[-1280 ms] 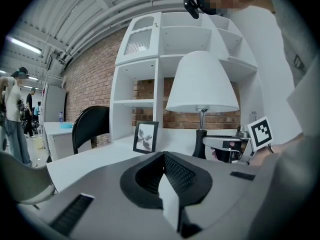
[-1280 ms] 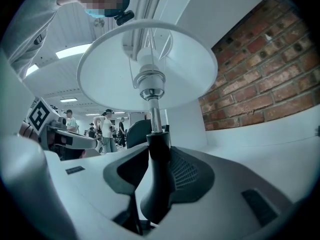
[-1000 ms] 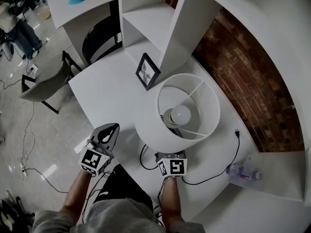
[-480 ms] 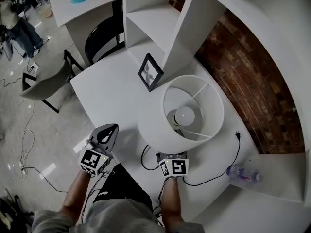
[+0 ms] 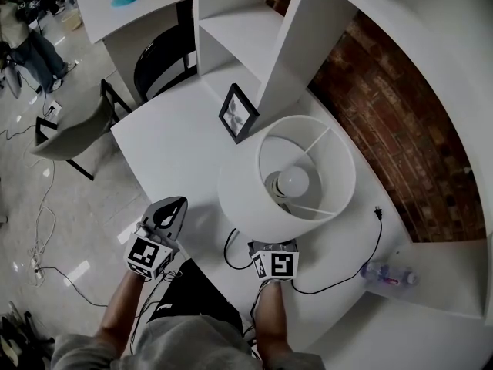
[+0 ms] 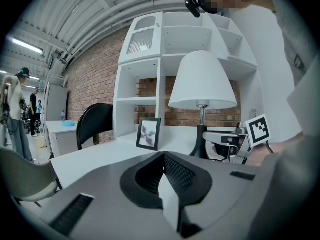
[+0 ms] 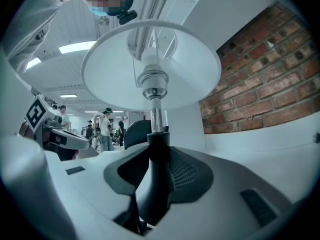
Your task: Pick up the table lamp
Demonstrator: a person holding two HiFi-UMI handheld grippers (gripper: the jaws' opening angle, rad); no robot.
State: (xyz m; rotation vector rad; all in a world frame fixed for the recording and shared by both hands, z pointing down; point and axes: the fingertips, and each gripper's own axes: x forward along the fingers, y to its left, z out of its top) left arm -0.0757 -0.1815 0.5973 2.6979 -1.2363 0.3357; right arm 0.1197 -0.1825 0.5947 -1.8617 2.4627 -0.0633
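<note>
Hardly anything has moved: the right gripper (image 7: 150,181) stays clamped on the dark stem of the table lamp (image 5: 308,141), the left gripper (image 5: 171,211) waits closed and empty, and the lift off the desk (image 5: 173,149) seemingly remains.

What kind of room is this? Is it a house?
Probably a workroom or lab, not a house: the table lamp, white desk and shelves look homey, but cables trail across the floor and people stand in an open hall.

Left gripper (image 6: 164,173) fingers together; lamp (image 6: 202,84) ahead.
</note>
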